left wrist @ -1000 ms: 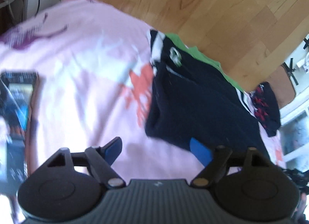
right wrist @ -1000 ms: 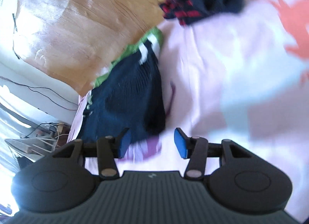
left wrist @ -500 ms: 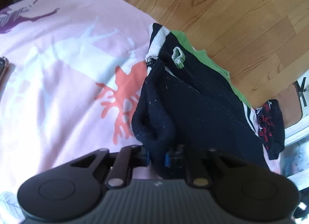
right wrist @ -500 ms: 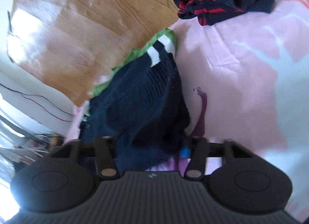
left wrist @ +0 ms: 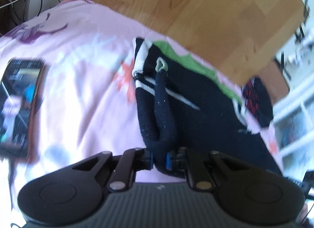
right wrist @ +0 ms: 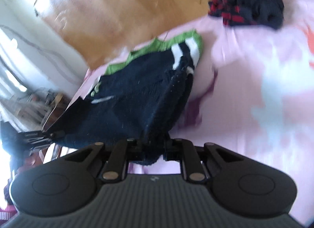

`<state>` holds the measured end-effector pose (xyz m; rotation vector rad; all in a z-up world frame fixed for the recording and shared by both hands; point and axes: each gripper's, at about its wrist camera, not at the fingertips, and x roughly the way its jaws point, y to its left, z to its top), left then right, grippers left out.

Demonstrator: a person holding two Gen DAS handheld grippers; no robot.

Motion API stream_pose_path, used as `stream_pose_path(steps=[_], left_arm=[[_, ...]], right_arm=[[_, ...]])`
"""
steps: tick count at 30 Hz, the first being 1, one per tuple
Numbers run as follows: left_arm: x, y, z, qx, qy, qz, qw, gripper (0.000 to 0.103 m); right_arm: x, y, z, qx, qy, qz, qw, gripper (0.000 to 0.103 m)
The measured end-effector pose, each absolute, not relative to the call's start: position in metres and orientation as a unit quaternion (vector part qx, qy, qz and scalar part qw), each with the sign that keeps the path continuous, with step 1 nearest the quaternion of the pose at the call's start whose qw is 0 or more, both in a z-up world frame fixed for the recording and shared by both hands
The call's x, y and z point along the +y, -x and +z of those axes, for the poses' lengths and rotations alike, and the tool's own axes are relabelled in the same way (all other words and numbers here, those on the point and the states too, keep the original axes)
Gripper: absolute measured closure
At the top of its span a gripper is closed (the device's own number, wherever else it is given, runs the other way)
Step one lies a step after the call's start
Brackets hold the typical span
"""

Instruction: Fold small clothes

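A dark navy knitted garment (left wrist: 196,114) with white stripes and a green edge lies on the pink bedsheet (left wrist: 78,90). My left gripper (left wrist: 159,158) is shut on a bunched near corner of it and lifts that fold. In the right wrist view my right gripper (right wrist: 152,149) is shut on the other near corner of the navy garment (right wrist: 133,102), which is raised off the pink bedsheet (right wrist: 255,110).
A phone (left wrist: 17,106) lies on the sheet at the left. A crumpled navy and red garment (right wrist: 249,2) lies at the bed's far edge, also in the left wrist view (left wrist: 257,102). Wooden floor (left wrist: 196,8) lies beyond the bed edge. White shelves (left wrist: 294,122) stand at the right.
Both grippers went from open to shut on the navy garment's near corners, then lifted and pulled the cloth up and back.
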<state>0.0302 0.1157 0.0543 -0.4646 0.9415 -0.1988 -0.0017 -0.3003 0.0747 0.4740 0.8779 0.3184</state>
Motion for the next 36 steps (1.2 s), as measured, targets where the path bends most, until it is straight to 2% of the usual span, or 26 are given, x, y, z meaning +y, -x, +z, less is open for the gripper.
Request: stream_pose_path(steps=[2,4,6,10,14,17,21,22,23,25,28,30,31,32,33,34,35,36], left_arm=[[0.117,-0.02,0.049,0.461,0.195,-0.08,0.862,0.078],[0.131,-0.017,0.054,0.45,0.187,-0.06,0.871,0.07],[0.148,-0.024,0.071,0.423,0.189,-0.027,0.886,0.069],[0.151,-0.063,0.109,0.367,0.157,-0.017,0.917,0.069],[0.111,-0.138,0.127,0.346,0.114,-0.057,0.929,0.061],[0.07,-0.206,0.12,0.365,0.088,-0.089,0.922,0.056],[0.029,-0.284,0.093,0.412,0.075,-0.103,0.902,0.051],[0.021,-0.299,0.085,0.424,0.073,-0.108,0.896,0.045],[0.013,-0.308,0.075,0.435,0.068,-0.109,0.891,0.042],[-0.002,-0.328,0.057,0.451,0.053,-0.102,0.885,0.04],[-0.01,-0.35,0.037,0.472,0.047,-0.089,0.876,0.041],[-0.012,-0.359,0.028,0.48,0.049,-0.087,0.872,0.046],[-0.013,-0.359,0.028,0.473,0.044,-0.085,0.876,0.051],[-0.015,-0.361,0.027,0.47,0.037,-0.09,0.877,0.067],[-0.018,-0.362,0.026,0.471,0.035,-0.1,0.876,0.073],[-0.018,-0.362,0.027,0.474,0.04,-0.109,0.873,0.086],[-0.019,-0.362,0.028,0.474,0.042,-0.107,0.873,0.088],[-0.02,-0.361,0.03,0.474,0.038,-0.104,0.874,0.09]], right_arm=[[-0.304,0.014,0.064,0.439,-0.232,0.168,0.852,0.079],[-0.314,0.018,0.061,0.451,-0.226,0.159,0.849,0.072],[-0.333,0.015,0.071,0.439,-0.216,0.121,0.864,0.062],[-0.365,-0.009,0.109,0.367,-0.206,0.053,0.906,0.062],[-0.351,-0.062,0.123,0.326,-0.189,0.072,0.923,0.062],[-0.324,-0.115,0.117,0.325,-0.173,0.111,0.923,0.061],[-0.296,-0.187,0.099,0.351,-0.14,0.147,0.914,0.048],[-0.288,-0.206,0.094,0.357,-0.127,0.15,0.913,0.045],[-0.282,-0.222,0.09,0.363,-0.117,0.153,0.912,0.044],[-0.274,-0.249,0.081,0.377,-0.104,0.161,0.906,0.042],[-0.26,-0.282,0.065,0.398,-0.098,0.177,0.895,0.039],[-0.252,-0.295,0.056,0.412,-0.096,0.191,0.886,0.038],[-0.248,-0.3,0.052,0.418,-0.094,0.198,0.882,0.038],[-0.244,-0.303,0.047,0.423,-0.088,0.204,0.878,0.038],[-0.239,-0.306,0.043,0.427,-0.079,0.209,0.876,0.039],[-0.235,-0.308,0.04,0.433,-0.066,0.211,0.874,0.048],[-0.231,-0.308,0.036,0.44,-0.051,0.214,0.87,0.062],[-0.228,-0.307,0.035,0.437,-0.039,0.21,0.874,0.084]])
